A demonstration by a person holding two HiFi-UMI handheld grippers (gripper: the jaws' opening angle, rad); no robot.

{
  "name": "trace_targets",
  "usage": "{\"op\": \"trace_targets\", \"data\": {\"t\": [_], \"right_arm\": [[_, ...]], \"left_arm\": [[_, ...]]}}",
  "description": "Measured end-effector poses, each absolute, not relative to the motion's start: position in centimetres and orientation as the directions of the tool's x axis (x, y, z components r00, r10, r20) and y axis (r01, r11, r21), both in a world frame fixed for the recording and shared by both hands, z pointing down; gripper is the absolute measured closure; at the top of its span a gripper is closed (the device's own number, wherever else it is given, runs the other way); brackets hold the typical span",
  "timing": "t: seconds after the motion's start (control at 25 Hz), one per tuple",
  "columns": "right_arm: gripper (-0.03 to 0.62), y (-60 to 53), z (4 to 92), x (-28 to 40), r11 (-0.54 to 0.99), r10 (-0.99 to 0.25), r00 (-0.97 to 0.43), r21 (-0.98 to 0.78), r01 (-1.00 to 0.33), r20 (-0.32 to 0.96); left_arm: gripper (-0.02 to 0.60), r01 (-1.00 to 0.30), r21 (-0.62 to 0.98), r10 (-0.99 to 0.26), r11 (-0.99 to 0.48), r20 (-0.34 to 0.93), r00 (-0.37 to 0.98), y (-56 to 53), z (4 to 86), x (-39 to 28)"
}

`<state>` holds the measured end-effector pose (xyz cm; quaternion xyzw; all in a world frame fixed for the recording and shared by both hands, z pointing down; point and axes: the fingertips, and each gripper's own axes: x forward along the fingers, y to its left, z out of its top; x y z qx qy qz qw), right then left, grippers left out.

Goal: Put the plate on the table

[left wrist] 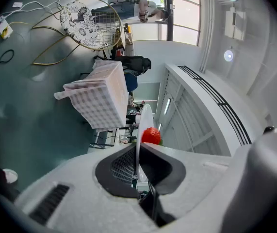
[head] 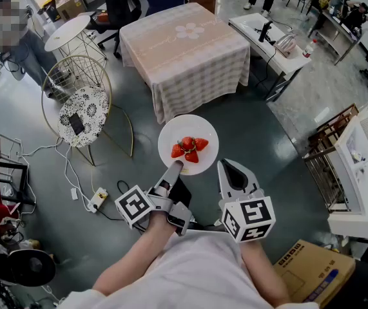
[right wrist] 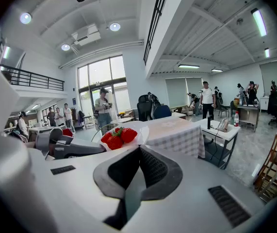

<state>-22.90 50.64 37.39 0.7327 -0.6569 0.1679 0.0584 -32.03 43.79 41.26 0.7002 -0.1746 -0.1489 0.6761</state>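
A white plate [head: 188, 134] with three strawberries [head: 188, 148] hangs over the grey floor, short of the table [head: 187, 50] with the pale checked cloth. My left gripper [head: 174, 167] is shut on the plate's near rim. In the left gripper view the plate [left wrist: 141, 125] stands edge-on between the jaws, with a strawberry [left wrist: 151, 136] behind it. My right gripper [head: 230, 167] sits just right of the plate, shut and holding nothing. In the right gripper view the plate [right wrist: 136, 128] and its strawberries [right wrist: 120, 136] float ahead to the left, before the table [right wrist: 177, 132].
Two round wire side tables [head: 84, 108] stand left of the path. A power strip [head: 97, 199] and cables lie on the floor. A white desk [head: 267, 34] stands right of the table, a wooden rack [head: 329, 143] farther right, and a cardboard box [head: 312, 272] near my right side.
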Motion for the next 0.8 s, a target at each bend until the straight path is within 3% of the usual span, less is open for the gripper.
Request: {"op": "trace_targets", "data": {"t": [0.8], "right_arm": [[0.589, 48.3, 38.3, -23.1, -0.116, -0.942, 0.06, -0.156, -0.981, 0.329]], "left_arm": [[0.568, -0.041, 0.999, -0.466, -0.014, 0.03, 0.884, 42.0, 42.0, -32.6]]}}
